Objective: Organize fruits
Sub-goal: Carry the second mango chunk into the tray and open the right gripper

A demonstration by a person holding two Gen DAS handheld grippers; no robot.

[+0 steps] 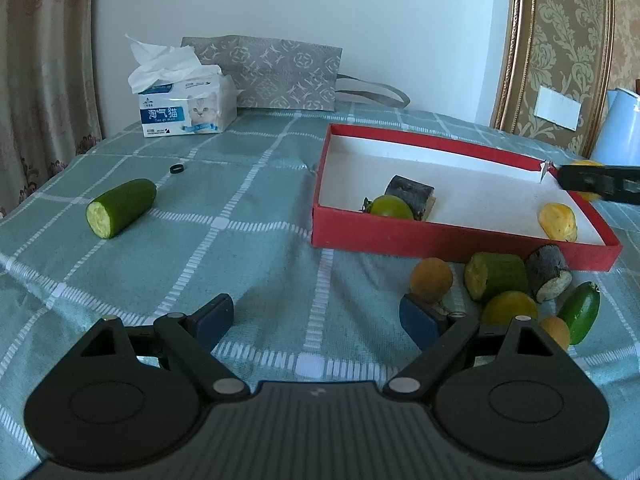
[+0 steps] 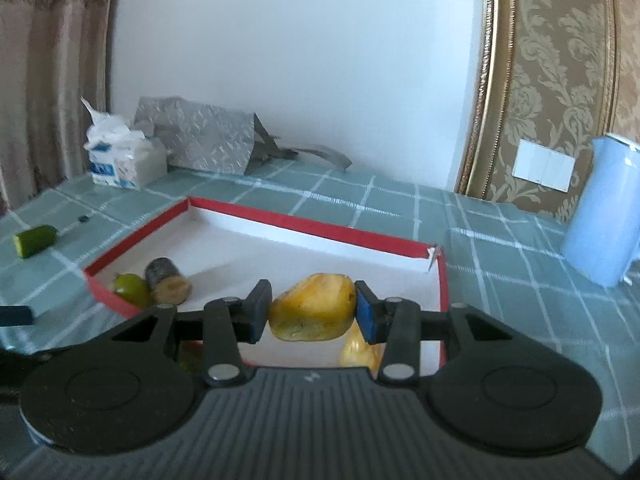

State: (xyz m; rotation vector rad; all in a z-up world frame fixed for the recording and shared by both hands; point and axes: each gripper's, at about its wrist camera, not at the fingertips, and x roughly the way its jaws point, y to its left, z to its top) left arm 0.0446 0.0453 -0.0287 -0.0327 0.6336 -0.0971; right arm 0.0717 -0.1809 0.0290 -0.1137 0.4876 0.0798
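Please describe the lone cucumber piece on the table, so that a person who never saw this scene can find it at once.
Start at the tissue box at the back left of the checked tablecloth. In front of it, well left of the red box, lies the cucumber piece. It lies alone, dark green, with its pale cut end showing.

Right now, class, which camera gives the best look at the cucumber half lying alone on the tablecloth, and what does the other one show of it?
The left wrist view: the cucumber half lies near and sharp, its pale cut end facing the camera. In the right wrist view the same piece is small and blurred at the far left edge, though the cut end can just be made out.
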